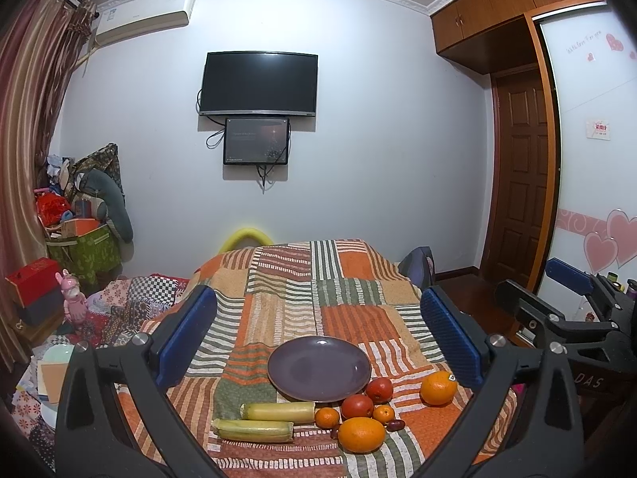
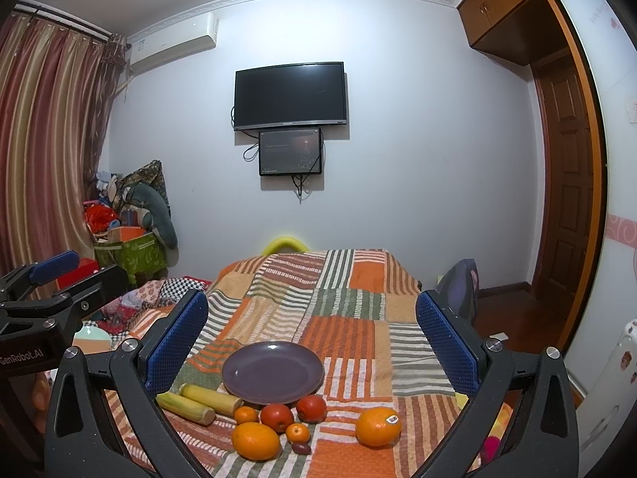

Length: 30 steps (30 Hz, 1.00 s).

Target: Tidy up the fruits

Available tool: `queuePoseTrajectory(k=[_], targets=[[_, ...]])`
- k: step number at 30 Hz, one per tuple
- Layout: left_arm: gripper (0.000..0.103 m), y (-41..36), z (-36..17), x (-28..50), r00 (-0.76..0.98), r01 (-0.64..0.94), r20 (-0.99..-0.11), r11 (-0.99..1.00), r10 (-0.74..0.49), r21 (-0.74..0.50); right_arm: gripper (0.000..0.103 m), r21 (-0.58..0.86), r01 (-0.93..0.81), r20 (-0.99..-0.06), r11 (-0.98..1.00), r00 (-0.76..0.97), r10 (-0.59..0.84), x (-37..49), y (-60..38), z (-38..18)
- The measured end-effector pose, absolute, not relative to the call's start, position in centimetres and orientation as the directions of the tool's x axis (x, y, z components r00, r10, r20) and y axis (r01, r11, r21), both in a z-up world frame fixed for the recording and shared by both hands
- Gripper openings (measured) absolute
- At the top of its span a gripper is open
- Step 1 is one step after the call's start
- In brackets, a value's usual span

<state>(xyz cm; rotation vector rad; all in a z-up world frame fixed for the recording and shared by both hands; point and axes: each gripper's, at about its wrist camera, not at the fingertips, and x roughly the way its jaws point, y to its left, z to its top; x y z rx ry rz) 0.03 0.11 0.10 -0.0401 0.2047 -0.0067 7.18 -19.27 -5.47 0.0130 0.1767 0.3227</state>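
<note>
An empty purple plate [image 1: 318, 368] [image 2: 272, 372] lies on the striped patchwork cloth [image 1: 318, 302] [image 2: 338, 318]. In front of it lie two sugarcane pieces [image 1: 274, 412] [image 2: 207, 398], two red apples [image 1: 357, 406] [image 2: 276, 417], two small tangerines [image 1: 327, 417] [image 2: 297, 433], a large orange [image 1: 361, 435] [image 2: 255, 441], a stickered orange [image 1: 438, 388] [image 2: 377, 426] to the right, and dark dates [image 1: 396, 424] [image 2: 300, 448]. My left gripper [image 1: 318, 342] and right gripper [image 2: 312, 338] are open and empty, held above the fruit.
The right gripper shows at the right edge of the left wrist view [image 1: 569, 310]; the left gripper shows at the left edge of the right wrist view [image 2: 51, 298]. Clutter and a green bin [image 1: 85, 251] stand at the left. A wardrobe and door [image 1: 521, 167] stand at the right.
</note>
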Motion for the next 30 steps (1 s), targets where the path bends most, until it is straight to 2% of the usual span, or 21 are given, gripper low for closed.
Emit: queuePoseTrajectory(k=[30], targets=[[0.103, 0.32, -0.1, 0.2, 0.979, 0.004, -0.204, 0.999, -0.014, -0.048, 0.103, 0.034, -0.315, -0.17, 0.948, 0.933, 0.316, 7.15, -18.86, -5.49]])
